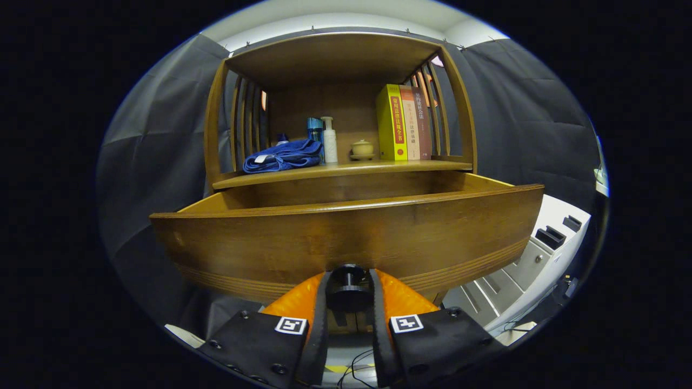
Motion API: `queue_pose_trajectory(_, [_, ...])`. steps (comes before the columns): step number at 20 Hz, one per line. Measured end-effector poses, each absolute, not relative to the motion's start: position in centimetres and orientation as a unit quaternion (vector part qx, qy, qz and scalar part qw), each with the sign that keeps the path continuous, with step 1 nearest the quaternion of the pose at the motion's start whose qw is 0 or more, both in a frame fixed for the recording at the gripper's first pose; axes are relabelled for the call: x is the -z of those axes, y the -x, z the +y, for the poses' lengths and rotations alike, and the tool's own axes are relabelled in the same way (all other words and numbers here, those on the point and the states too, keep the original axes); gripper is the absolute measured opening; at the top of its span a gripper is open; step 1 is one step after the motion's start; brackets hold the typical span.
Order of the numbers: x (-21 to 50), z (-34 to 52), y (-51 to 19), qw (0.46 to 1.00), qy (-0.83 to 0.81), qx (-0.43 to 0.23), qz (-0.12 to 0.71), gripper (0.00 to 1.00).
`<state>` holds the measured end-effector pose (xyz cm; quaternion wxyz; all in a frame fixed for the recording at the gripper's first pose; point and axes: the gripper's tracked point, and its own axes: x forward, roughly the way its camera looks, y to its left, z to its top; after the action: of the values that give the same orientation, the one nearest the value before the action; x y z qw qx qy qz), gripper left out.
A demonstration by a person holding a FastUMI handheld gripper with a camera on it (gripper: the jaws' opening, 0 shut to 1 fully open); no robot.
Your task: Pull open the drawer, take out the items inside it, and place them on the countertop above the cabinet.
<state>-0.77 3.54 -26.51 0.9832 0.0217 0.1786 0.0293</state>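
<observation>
- Fingers [348,292] closed narrow on the dark round knob [348,285] of the drawer [346,237], one finger pressing each side of it
- Drawer is pulled partway out of the wooden cabinet [340,108], its front panel just ahead of the fingers; inside is hidden behind the front's top edge, so can't tell what's in it
- Step in hand, I'd judge: the pull-open. To do it well: pull straight back along the drawer's run, level, no twist, so the knob doesn't slip from the grip and the drawer doesn't bind; stop w/ enough opening to reach in from above, before the drawer comes off its runners
- Then let go of the knob cleanly & lift above the front edge to look in
- Drawer looks: mid-brown wood, curved front, grooved band along the lower edge, single knob at centre bottom
- Counter [346,168] above the drawer, w/ slatted sides & a top over it, already carries a folded blue cloth [282,156], a white pump bottle [328,140], a blue bottle [314,129], a small lidded cup [362,148] & upright books [403,123]
- Free counter strip along the front edge & between cloth and cup looks best for placing items
</observation>
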Motion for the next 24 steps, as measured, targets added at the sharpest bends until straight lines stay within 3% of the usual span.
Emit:
queue_pose_trajectory(7, [26.2,3.4,0.8,0.985,-0.012,-0.034,0.167,0.51])
queue_pose_trajectory(15, [23.2,4.4,1.3,0.988,-0.006,-0.053,0.147,1.0])
queue_pose_trajectory(19, [13.4,2.3,-1.9,0.994,-0.009,-0.04,0.101,0.99])
queue_pose_trajectory(24, [6.6,4.1,-10.2,0.98,0.027,-0.077,0.181,0.98])
